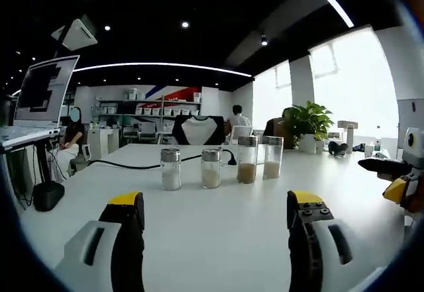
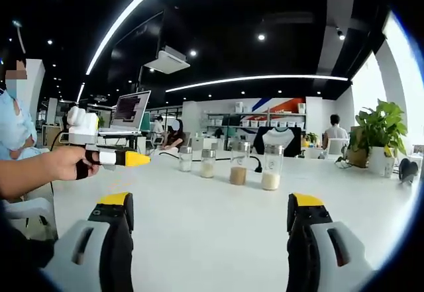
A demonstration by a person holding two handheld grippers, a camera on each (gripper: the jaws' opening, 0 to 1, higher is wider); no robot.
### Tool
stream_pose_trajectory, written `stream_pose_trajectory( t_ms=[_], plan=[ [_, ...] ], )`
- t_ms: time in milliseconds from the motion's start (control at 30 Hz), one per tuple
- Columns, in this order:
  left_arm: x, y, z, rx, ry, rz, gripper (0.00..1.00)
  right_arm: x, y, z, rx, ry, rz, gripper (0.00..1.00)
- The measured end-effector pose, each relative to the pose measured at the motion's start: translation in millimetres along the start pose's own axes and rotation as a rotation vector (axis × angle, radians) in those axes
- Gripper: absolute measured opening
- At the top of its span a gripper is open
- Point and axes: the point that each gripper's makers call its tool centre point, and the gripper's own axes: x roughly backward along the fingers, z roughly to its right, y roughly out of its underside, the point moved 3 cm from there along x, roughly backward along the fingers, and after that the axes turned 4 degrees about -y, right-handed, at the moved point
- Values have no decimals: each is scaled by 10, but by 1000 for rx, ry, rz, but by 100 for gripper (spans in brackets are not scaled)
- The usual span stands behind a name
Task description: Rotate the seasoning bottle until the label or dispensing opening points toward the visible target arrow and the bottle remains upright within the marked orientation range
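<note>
Both grippers [image 1: 215,216] [image 2: 210,216] spread wide, holding nothing; 4 bottles [image 1: 211,168] mid-table [image 1: 218,239], apart.

Left claw [image 1: 215,219] and right claw [image 2: 211,219] both gape wide, holding nothing; a hand [image 2: 63,163] grips the left

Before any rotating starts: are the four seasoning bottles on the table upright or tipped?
Upright. All four seasoning bottles stand on their bases in a row on the white table, caps on top, contents settled at the bottom. Both views agree.
</note>
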Motion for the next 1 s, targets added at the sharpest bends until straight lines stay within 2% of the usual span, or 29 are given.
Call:
stream_pose_trajectory(
  t_ms=[367,633,1000],
  plan=[
    [-248,-23,-198,-28,-27,10,92,-9,90,24,-18,-2,-13,98],
    [-413,-65,-221,-51,-38,6,90,-4,64,19,-26,-6,-4,98],
    [-708,-159,-418,-87,-68,25,85,32,-5,53,-23,2,18,95]
  ],
)
